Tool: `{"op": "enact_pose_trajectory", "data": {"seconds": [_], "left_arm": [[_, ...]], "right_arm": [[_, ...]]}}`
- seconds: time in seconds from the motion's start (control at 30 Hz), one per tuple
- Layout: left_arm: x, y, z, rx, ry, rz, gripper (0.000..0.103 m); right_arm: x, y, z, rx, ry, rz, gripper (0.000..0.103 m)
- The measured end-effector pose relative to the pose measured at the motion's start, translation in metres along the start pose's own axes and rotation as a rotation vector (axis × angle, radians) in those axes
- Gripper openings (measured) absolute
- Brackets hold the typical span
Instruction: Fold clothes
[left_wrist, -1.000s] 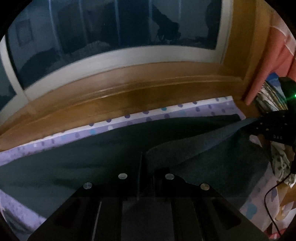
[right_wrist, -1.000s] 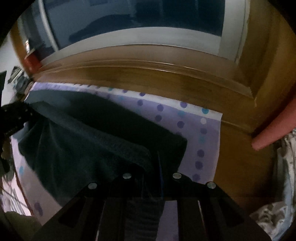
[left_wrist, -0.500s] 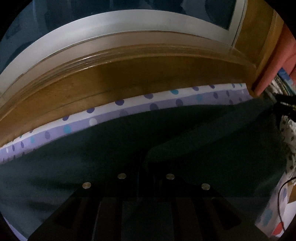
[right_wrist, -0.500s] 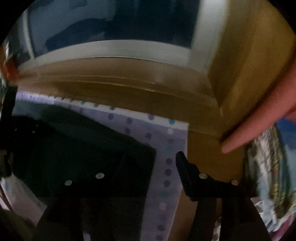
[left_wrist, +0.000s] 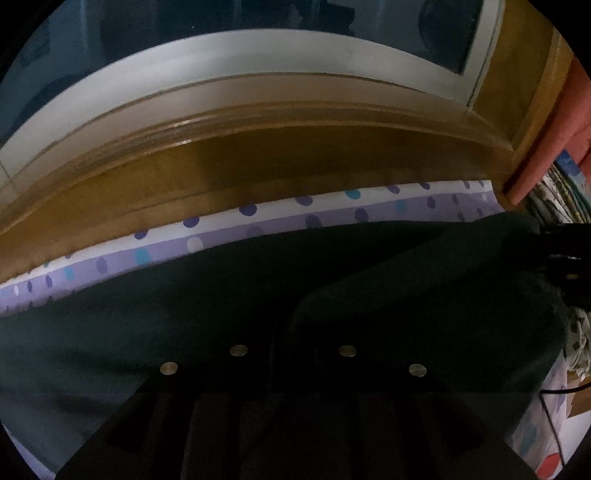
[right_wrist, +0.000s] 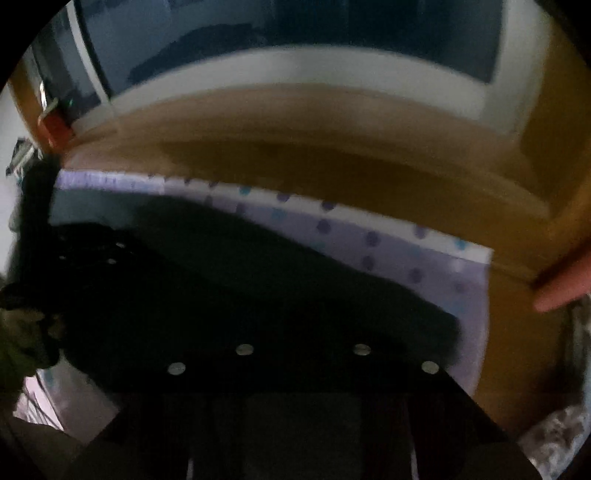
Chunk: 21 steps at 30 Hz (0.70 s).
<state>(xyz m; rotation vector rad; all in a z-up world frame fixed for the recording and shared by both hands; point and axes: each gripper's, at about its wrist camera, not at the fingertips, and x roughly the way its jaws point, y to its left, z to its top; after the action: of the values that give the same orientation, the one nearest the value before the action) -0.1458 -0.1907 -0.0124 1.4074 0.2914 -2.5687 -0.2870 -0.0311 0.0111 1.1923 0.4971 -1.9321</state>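
Note:
A dark garment (left_wrist: 147, 314) lies spread on a purple polka-dot sheet (left_wrist: 258, 221). My left gripper (left_wrist: 291, 332) sits low over it. Its jaws are a narrow slit and are opening, with the near end of a raised fold (left_wrist: 424, 273) still running in between them. In the right wrist view my right gripper (right_wrist: 303, 332) hangs over the same garment (right_wrist: 221, 288) near its right edge. Its jaws are closing with dark cloth under them, but blur and darkness hide whether the pads press on it.
A wooden bed frame (left_wrist: 295, 158) and a pale window sill run along the far side of the sheet. A pink cloth (left_wrist: 546, 140) hangs at the right. Patterned fabrics (left_wrist: 576, 332) and a thin black cable (left_wrist: 550, 406) lie beyond the garment's right end.
The left gripper sank toward the bed with the fold. The right gripper let go, swung right with its jaws wide, then came back left over the garment with them narrowed.

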Motion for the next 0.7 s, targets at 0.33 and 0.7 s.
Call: {"op": "enact_pose_trajectory", "data": {"seconds": [0.33, 0.7], "left_arm": [[-0.019, -0.019, -0.004, 0.049, -0.026, -0.02, 0.016], [-0.054, -0.012, -0.024, -0.071, -0.011, -0.049, 0.025]], "right_arm": [[0.048, -0.019, 0.021, 0.107, -0.035, -0.06, 0.015], [-0.002, 0.032, -0.029, 0.022, -0.101, 0.005, 0.027]]}}
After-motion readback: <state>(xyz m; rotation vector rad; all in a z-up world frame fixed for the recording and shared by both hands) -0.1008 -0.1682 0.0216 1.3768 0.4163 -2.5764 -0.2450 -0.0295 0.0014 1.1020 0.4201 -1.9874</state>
